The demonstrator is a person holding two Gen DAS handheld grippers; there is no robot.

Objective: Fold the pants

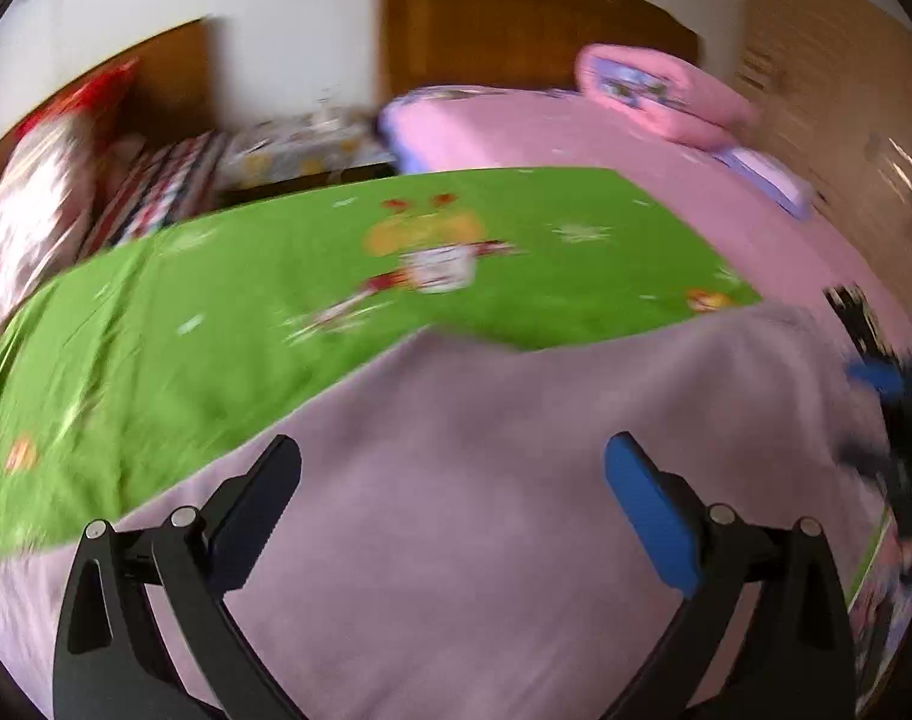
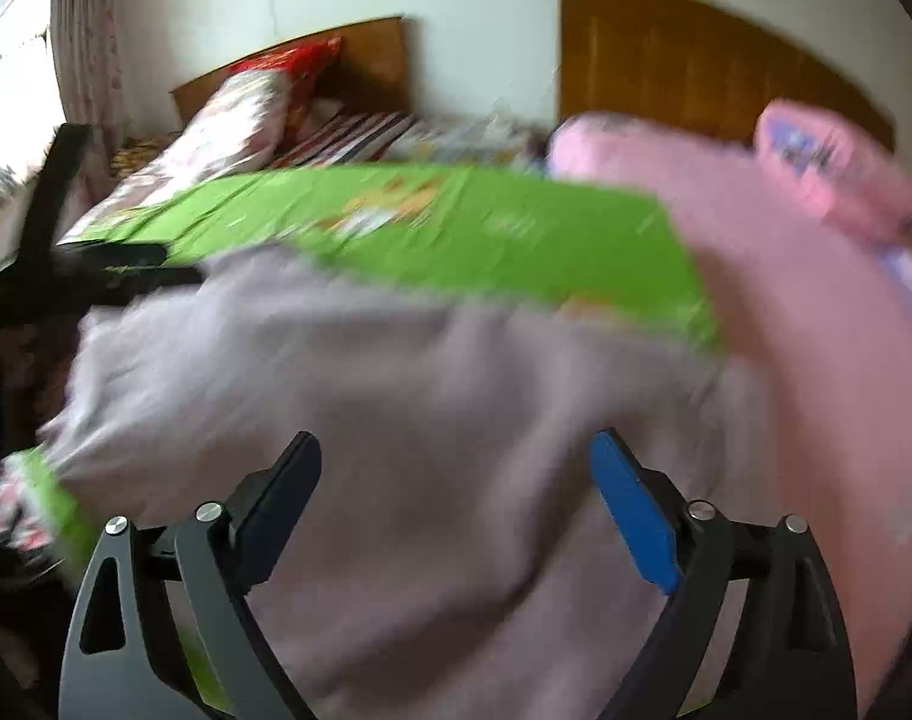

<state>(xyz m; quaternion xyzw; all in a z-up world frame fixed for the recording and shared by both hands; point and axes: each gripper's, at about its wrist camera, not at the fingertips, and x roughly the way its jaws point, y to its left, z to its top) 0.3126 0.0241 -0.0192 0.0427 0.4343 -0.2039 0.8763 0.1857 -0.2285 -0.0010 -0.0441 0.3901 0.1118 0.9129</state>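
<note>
In the left wrist view the pants (image 1: 516, 420), a soft mauve garment, are seen spread flat on the bed (image 1: 726, 222), partly over a green cloth (image 1: 276, 276) and near the bed's front edge. The left hand-held gripper (image 1: 453, 474) is held wide apart above the fabric with nothing between its jaws. The right hand-held gripper (image 2: 456, 474) is likewise empty, its jaws spread wide over the same cloth. The pants are judged light, limp and easily creased; a pinch at an outer hem or corner, rather than mid-panel, would be preferred so that a single layer edge is lifted cleanly. The long axis appears to run roughly across both views, along the bed's front edge, though blur leaves waistband and leg ends undetermined.
</note>
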